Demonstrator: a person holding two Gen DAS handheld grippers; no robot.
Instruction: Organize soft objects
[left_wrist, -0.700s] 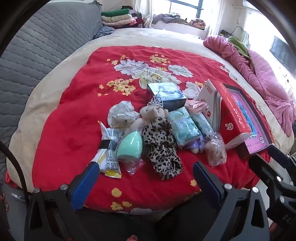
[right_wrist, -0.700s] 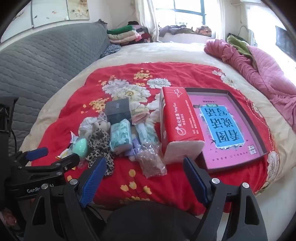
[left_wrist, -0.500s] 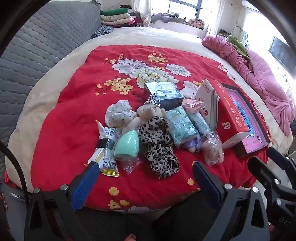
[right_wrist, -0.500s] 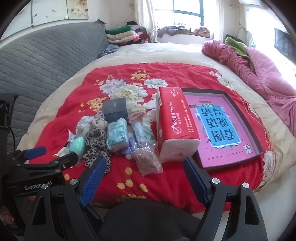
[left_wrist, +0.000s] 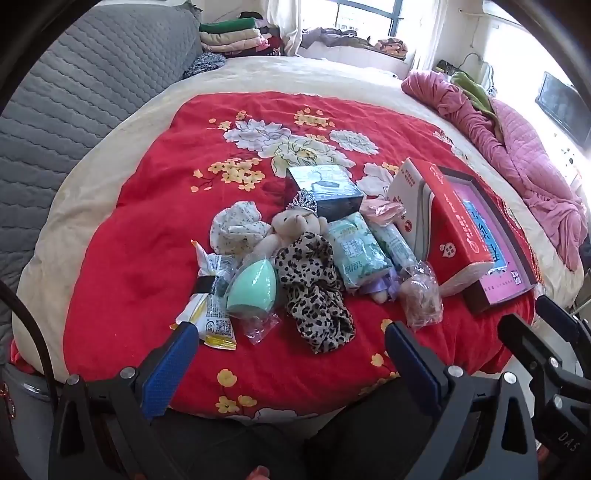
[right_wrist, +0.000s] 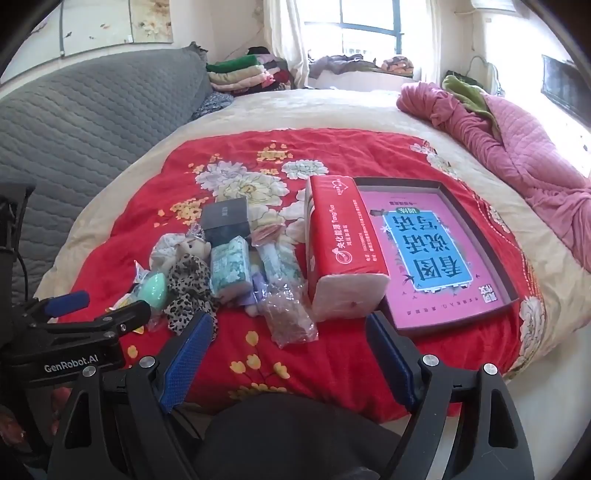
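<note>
**Red quilt, nothing lifted yet**

Both tongs, left (left_wrist: 284, 354) and right (right_wrist: 288, 349), gape wide and empty, having drawn slightly back from the bed. The soft pile, leopard cloth (left_wrist: 312, 291) included, lies ahead of them, the tray (right_wrist: 476, 221) to its right; sorting hasn't begun.

Red tissue pack (right_wrist: 334, 236) beside pink-lined tray (right_wrist: 476, 225)

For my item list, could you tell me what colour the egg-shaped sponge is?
The sponge is mint green, clearest in the left wrist view.
</note>
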